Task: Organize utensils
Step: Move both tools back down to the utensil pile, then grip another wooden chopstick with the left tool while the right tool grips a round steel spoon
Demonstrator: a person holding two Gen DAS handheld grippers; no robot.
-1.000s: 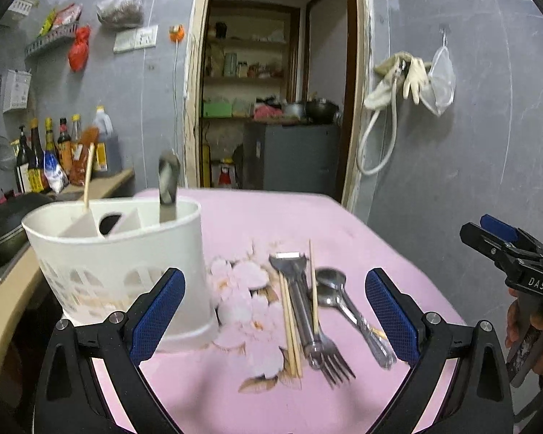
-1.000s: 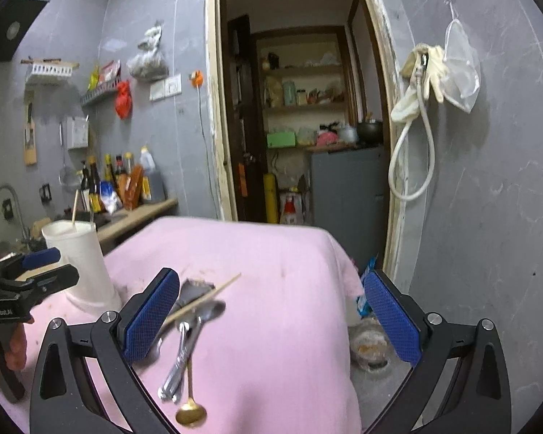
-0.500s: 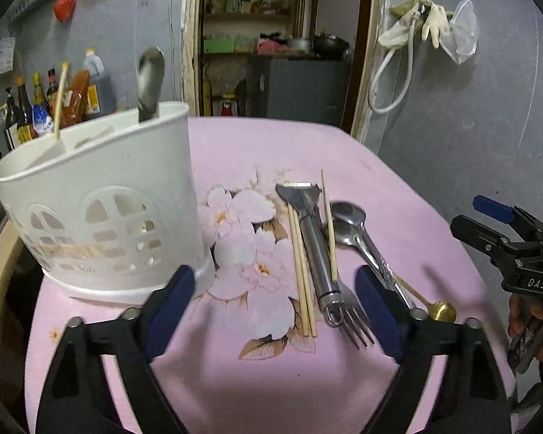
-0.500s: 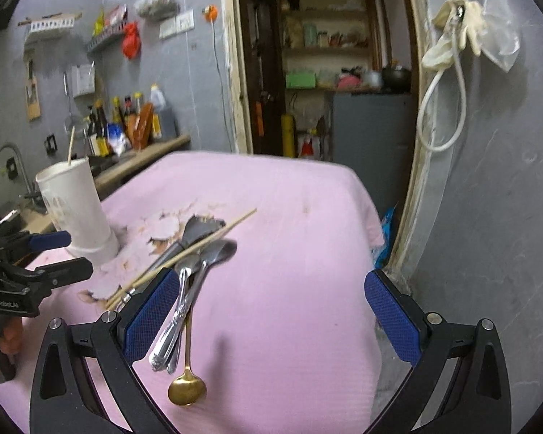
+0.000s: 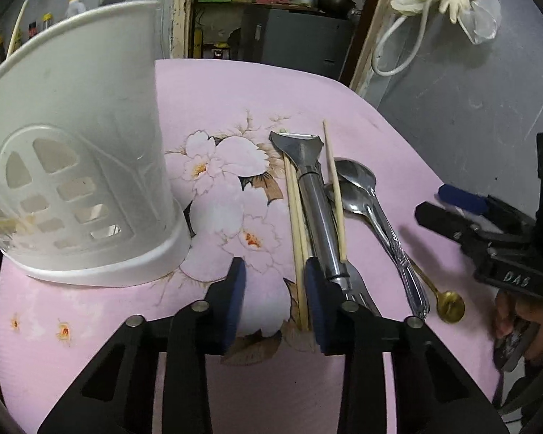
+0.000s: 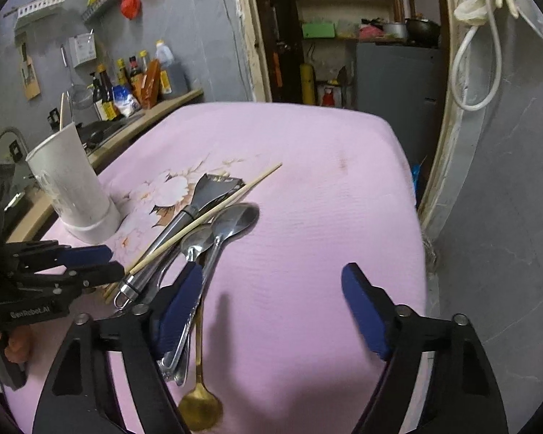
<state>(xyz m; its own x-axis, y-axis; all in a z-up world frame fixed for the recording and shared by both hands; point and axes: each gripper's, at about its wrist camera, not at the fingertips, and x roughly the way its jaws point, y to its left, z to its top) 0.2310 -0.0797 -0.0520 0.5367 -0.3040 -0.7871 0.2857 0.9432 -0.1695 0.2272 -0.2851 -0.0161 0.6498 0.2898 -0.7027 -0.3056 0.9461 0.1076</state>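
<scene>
Utensils lie side by side on the pink table (image 5: 217, 90), long axes running away from the left tool (image 5: 275, 289). The peeler (image 5: 313, 195) points blade-end away; the chopsticks (image 5: 295, 217) lie just inside the left tool's right pad. Left tool: narrow, jaws closing, pads not pressing. Right tool (image 6: 271, 307): fairly wide, jaws closing, nothing between; spoons (image 6: 221, 231) beside its left pad. White holder (image 5: 72, 144) stands left.

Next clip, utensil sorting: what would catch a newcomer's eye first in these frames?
Probably the pile of utensils lying in a bundle on the pink flowered tablecloth: chopsticks, a steel peeler, spoons, a fork and a small gold spoon nearest the camera. To its left stands a tall white holder. The left gripper is closing over the cloth beside the chopsticks, the right gripper beside the spoon handles.
</scene>
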